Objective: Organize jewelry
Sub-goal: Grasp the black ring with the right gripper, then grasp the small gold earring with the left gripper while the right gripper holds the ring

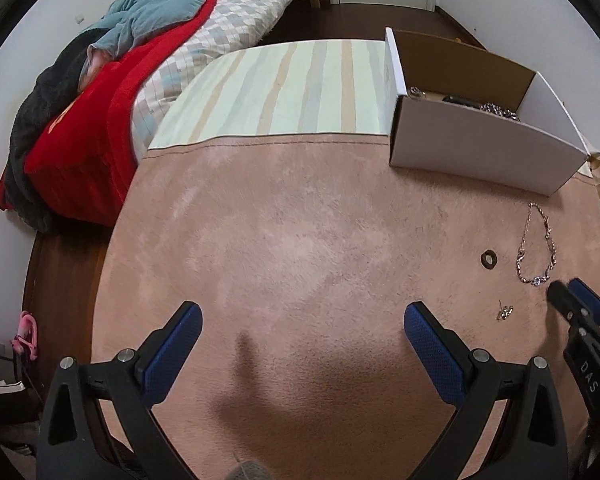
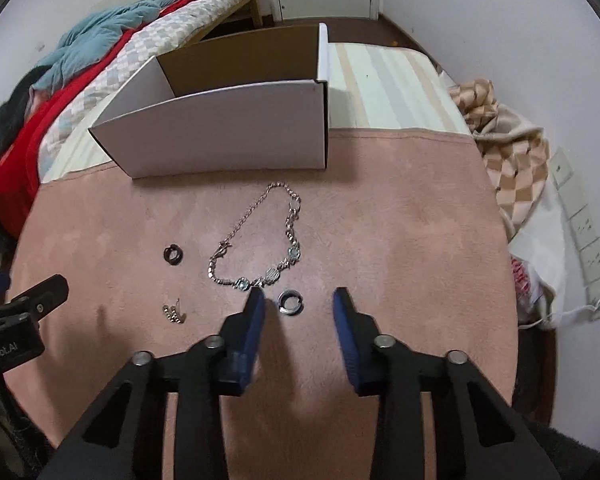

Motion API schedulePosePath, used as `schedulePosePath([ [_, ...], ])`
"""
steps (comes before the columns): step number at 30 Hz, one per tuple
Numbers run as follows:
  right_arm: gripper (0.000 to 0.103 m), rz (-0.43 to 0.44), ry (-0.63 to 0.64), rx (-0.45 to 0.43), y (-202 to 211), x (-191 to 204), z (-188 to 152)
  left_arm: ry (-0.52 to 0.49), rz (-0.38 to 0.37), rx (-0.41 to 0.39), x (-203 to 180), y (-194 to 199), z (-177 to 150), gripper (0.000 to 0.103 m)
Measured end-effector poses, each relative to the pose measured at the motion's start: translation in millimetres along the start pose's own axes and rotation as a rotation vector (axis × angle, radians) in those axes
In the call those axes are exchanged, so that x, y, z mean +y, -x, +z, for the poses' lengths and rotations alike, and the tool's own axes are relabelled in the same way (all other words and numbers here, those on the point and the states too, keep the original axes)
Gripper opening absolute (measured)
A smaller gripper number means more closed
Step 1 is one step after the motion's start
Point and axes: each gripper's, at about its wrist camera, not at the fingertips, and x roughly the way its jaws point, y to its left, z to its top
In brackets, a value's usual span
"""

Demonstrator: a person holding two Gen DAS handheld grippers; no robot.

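On the pink plush cloth (image 2: 400, 220) lie a chain bracelet with pale stones (image 2: 293, 254) (image 1: 537, 280), a dark ring (image 2: 166, 255) (image 1: 483, 259), a small gold earring (image 2: 174, 313) (image 1: 504, 312) and a silver-and-black ring (image 2: 280, 301). My right gripper (image 2: 299, 300) hovers low over that silver ring; the ring lies between its fingertips, nearer the left one, and neither pad presses on it. Its left tip sits at the bracelet's near end. My left gripper (image 1: 303, 312) stands wide open over bare cloth, with nothing between its fingers.
A white cardboard box (image 2: 228, 128) (image 1: 480, 140), open at the top, stands at the cloth's far edge with several jewelry pieces (image 1: 496, 110) inside. Behind it is a striped cover (image 1: 292, 88). A bed with red and teal bedding (image 1: 100, 128) runs along the left.
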Motion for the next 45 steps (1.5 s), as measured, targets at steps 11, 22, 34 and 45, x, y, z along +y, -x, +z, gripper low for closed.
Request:
schedulePosePath([
  [11,0.013,0.009,-0.114,-0.041,26.9,-34.7,-3.1,-0.008,-0.142,-0.009,-37.9,6.4,-5.1,0.103],
  [22,0.013,-0.034,-0.180,-0.056,39.6,-72.9,-6.7,-0.097,-0.242,0.007,-91.5,-1.3,-11.8,0.059],
  [34,0.013,-0.047,-0.217,-0.063,38.7,-84.1,-6.7,-0.129,-0.247,-0.031,-103.7,-1.8,-4.8,0.015],
  [45,0.013,-0.021,-0.232,-0.106,53.3,-79.6,1.7,-0.108,-0.295,-0.040,-97.6,8.0,-6.7,0.006],
])
